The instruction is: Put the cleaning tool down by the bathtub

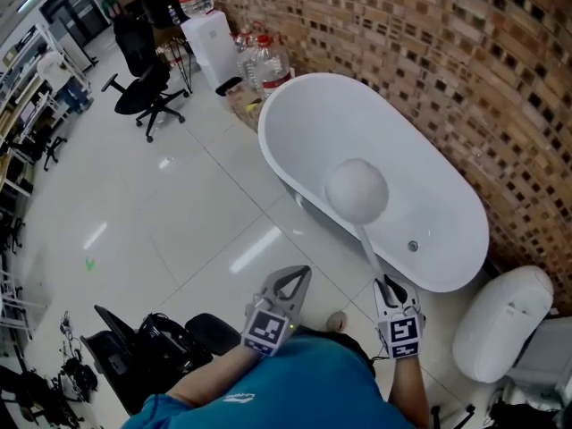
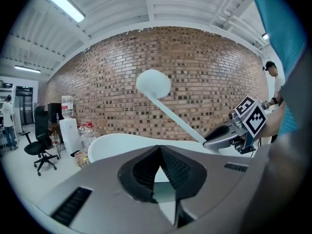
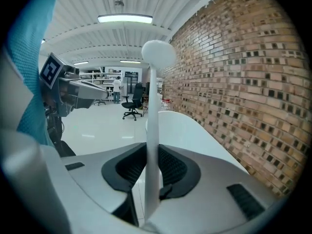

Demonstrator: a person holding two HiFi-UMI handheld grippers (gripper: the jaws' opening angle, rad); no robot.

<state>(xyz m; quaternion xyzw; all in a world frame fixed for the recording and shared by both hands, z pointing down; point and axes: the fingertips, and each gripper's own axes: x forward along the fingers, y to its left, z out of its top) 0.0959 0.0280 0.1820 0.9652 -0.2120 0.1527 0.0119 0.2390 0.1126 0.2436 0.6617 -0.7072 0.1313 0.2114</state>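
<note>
— Entry one: right tongs?
— My right gripper point(image 3: 152, 150): jaws closed on the slim white handle of the cleaning tool point(image 3: 158, 54). I grip it near its lower end, so the round head reaches far ahead.
— Location of tool?
— Raised off the ground, head over the basin of the bathtub point(image 1: 420, 181). Not yet set down.
— Entry two: left tongs?
— My left gripper point(image 1: 300, 275): tips together, nothing held, off to the left and apart from the handle. Spare for this job, I judge.
— Surroundings?
— Tub lies along the brick wall point(image 1: 429, 52) on the right. The bare floor point(image 1: 179, 213) on its near left side looks the likely resting place
</note>
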